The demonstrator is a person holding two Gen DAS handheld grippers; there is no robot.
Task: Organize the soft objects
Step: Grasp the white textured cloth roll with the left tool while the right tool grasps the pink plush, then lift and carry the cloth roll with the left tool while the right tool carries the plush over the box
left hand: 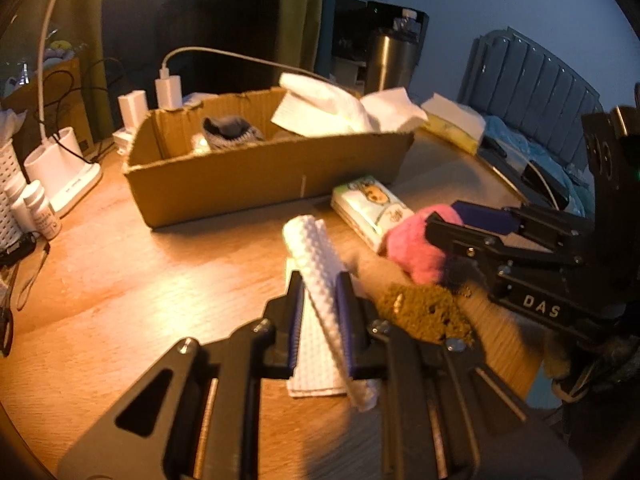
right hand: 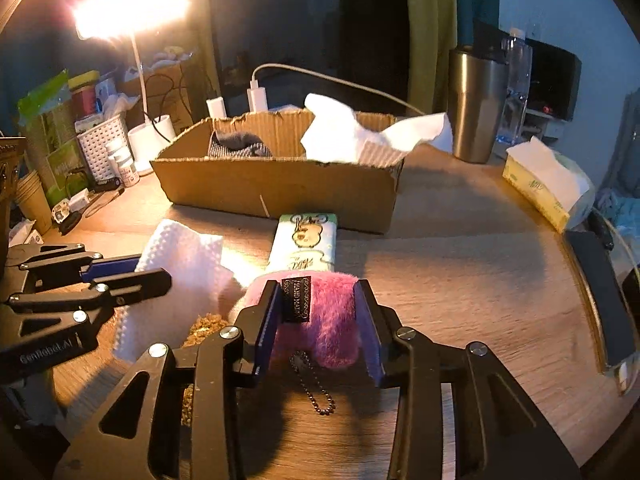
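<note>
Grip matters: our left gripper point(left hand: 318, 312) pinches the white dimpled paper towel point(left hand: 316, 276), our right gripper point(right hand: 318, 324) brackets the pink plush keychain point(right hand: 320, 320) on the table; we squeeze firmly, then lift toward the cardboard box point(right hand: 280, 192).

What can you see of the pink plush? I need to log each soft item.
The pink plush is a small fuzzy toy with a black woven label and a ball chain at its near end. It lies on the wooden table, its far end against a tissue pack, between the right gripper pads, which touch both sides.
</note>
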